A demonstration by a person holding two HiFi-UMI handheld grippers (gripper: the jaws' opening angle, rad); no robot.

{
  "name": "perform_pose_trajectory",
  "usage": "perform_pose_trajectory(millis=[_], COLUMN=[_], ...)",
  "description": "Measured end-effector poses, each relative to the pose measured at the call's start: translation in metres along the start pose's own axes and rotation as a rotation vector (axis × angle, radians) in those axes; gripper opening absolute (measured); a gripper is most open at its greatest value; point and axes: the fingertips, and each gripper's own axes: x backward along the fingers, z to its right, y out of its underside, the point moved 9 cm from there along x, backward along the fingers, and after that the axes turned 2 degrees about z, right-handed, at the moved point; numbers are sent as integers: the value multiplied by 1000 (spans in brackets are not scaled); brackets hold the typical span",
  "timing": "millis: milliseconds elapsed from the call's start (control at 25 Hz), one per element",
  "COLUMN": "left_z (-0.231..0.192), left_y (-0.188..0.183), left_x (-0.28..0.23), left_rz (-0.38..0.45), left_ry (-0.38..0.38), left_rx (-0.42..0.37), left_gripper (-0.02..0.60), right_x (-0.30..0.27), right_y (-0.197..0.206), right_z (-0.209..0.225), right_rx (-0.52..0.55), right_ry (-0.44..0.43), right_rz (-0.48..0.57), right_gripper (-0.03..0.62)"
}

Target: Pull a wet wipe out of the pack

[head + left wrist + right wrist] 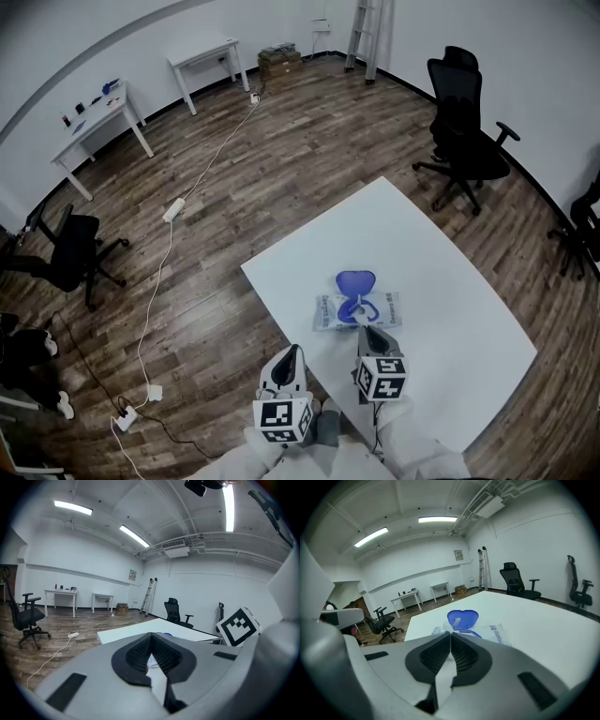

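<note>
A wet wipe pack (386, 309) lies flat on the white table (450, 272), and its blue lid (355, 281) is flipped open towards the far side. My right gripper (366, 330) hovers just above the pack's near edge. In the right gripper view its jaws are shut on a twisted white wipe (455, 621) that rises from the opening in front of the lid (463, 617) of the pack (500, 633). My left gripper (292, 353) hangs off the table's near left edge. It (150, 637) is shut and holds nothing.
Black office chairs stand at the far right (464, 131) and on the left (70, 253). Two white desks (103, 117) line the back wall. A white cable with a power strip (173, 209) runs across the wooden floor. A ladder (364, 33) leans at the back.
</note>
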Motion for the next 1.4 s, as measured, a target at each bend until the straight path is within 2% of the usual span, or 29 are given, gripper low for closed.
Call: perform_pose_trajectory(millis=[720, 1400], left_z=[6, 14], left_y=[-4, -12], left_x=[0, -1], left_rz=[32, 57], left_ry=[5, 29], left_rx=[11, 7], left_gripper=[-2, -2], right_x=[11, 38], right_y=[-29, -77], right_z=[3, -10], right_rx=[7, -2], right_ry=[8, -43], right_rz=[68, 207], right_gripper=[14, 14])
